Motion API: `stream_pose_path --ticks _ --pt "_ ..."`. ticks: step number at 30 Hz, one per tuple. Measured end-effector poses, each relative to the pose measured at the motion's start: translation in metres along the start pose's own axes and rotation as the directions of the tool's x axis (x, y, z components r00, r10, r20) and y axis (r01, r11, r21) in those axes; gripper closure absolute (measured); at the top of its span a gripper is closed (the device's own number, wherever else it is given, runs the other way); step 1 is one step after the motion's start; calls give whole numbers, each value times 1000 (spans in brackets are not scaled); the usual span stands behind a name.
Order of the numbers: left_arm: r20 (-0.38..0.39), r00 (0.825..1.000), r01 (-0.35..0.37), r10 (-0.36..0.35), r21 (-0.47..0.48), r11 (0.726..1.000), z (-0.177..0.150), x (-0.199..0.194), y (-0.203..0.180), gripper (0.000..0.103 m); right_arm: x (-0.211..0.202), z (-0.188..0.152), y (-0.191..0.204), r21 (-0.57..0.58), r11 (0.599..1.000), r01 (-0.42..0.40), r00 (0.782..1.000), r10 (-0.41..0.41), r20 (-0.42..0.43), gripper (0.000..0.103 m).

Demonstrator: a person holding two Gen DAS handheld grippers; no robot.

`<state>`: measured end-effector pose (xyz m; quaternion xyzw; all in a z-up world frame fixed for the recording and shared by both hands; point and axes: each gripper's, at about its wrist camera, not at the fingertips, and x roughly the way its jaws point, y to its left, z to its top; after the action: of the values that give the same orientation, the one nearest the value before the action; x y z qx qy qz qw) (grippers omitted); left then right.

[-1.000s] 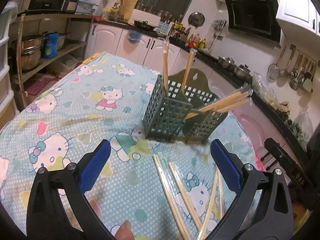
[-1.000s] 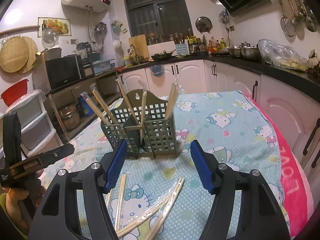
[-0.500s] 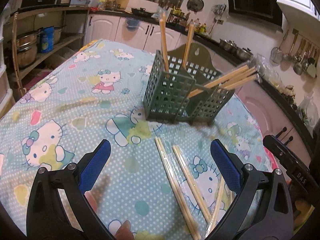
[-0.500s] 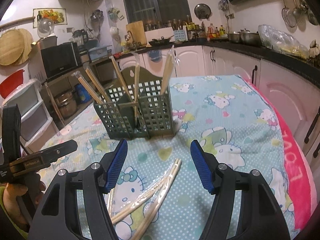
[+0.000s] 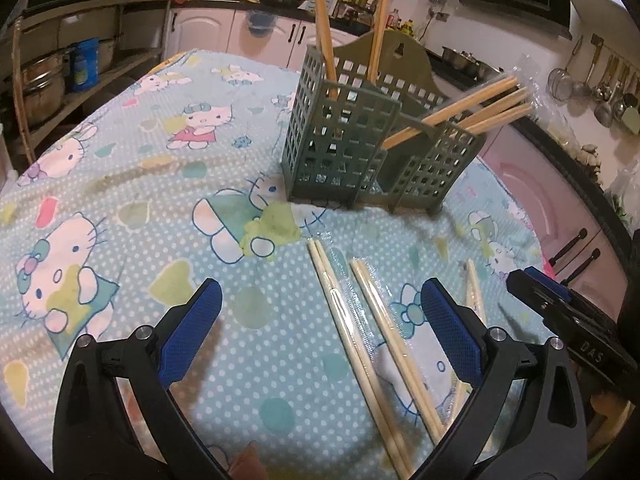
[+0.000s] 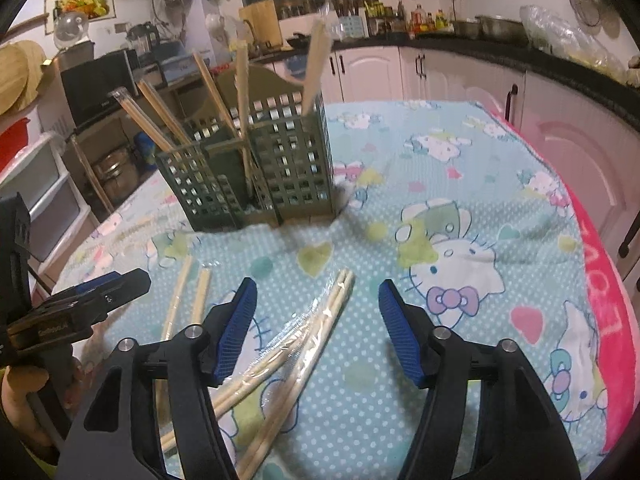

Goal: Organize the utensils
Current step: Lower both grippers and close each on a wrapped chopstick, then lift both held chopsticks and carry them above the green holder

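in the right wrist view your right gripper [image 6: 316, 320] has just narrowed a little but is open and empty over the wrapped chopsticks [image 6: 308, 332] lying before the green holder [image 6: 256, 168], and the slippery wrapper may let one pair slide away.

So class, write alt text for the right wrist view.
The open right tool hovers over wrapped chopsticks lying on a cartoon-cat tablecloth. Behind stands a green utensil caddy holding more chopsticks.
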<state>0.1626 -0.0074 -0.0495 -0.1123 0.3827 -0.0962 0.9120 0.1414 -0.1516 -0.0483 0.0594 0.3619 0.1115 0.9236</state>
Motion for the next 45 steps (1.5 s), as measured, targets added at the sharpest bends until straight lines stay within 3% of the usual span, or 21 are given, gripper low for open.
stream_pose_path --ticks 6,10,15,22,32,39,45 --pt "-46 999 22 -23 -15 1000 -4 14 3 42 25 2 -6 30 1000 -5 997 8 -74 49" --pt "-79 996 39 -42 -40 998 -6 24 6 52 38 6 -7 44 999 -6 995 10 -103 51" --pt "-90 995 42 -46 -52 998 -1 31 8 57 54 11 -10 62 998 10 990 -1 -142 58" --pt "-111 994 17 -20 -32 999 7 43 7 64 67 15 -21 122 993 8 988 11 -155 80" --pt "-129 992 -7 5 -18 1000 20 56 7 65 65 19 -48 224 974 -6 990 37 -135 86" --pt "-125 992 -35 31 -28 999 26 61 16 94 58 21 -63 248 969 -17 992 48 -119 94" --pt "-105 994 10 -17 -70 997 28 50 24 99 41 26 -64 250 967 -54 994 76 -80 95"
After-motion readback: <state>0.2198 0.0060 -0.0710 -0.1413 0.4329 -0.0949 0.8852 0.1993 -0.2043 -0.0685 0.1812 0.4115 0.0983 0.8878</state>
